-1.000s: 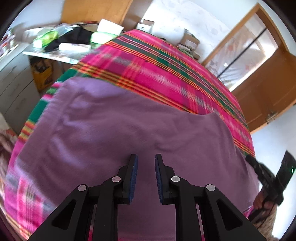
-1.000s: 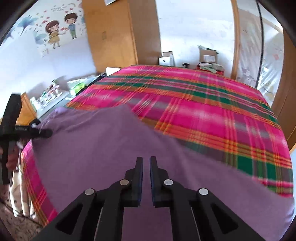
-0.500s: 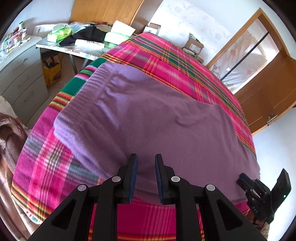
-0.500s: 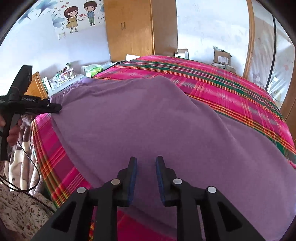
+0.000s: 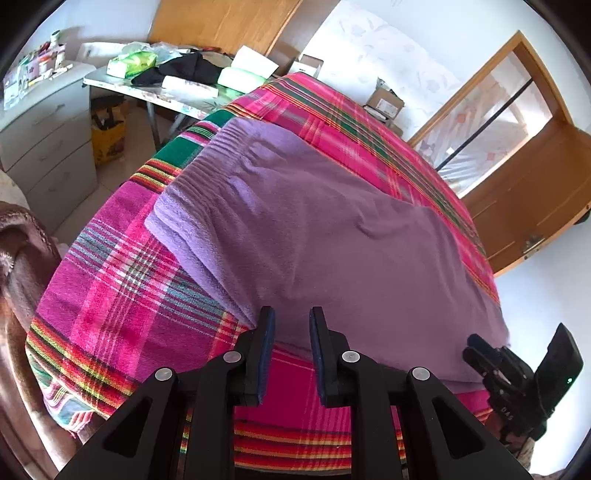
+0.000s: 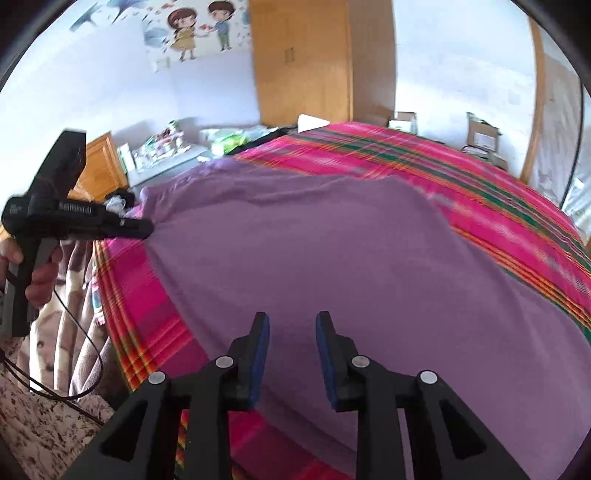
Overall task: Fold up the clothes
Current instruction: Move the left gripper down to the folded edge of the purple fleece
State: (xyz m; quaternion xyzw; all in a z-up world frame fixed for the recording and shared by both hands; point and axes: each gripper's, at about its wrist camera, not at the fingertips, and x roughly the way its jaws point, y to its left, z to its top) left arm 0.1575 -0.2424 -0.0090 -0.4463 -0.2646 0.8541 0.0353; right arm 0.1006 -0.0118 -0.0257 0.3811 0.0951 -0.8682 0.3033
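The purple trousers (image 5: 332, 236) lie lengthwise across the plaid bed (image 5: 122, 295), ahead of both parted, empty tongs: left tongs (image 5: 289, 328) at the waistband end, right tongs (image 6: 291, 332) opposite.

A pink, green and orange plaid bedspread (image 5: 122, 280) is spread over the bed. Beside the bed's far corner, a cluttered worktop (image 5: 155, 94) is seen, loaded with green packets (image 5: 133, 64) and a black cloth (image 5: 188, 68). Grey drawers (image 5: 44, 136), a wooden wardrobe (image 6: 303, 59) and a cartoon wall sticker (image 6: 195, 27) are visible.
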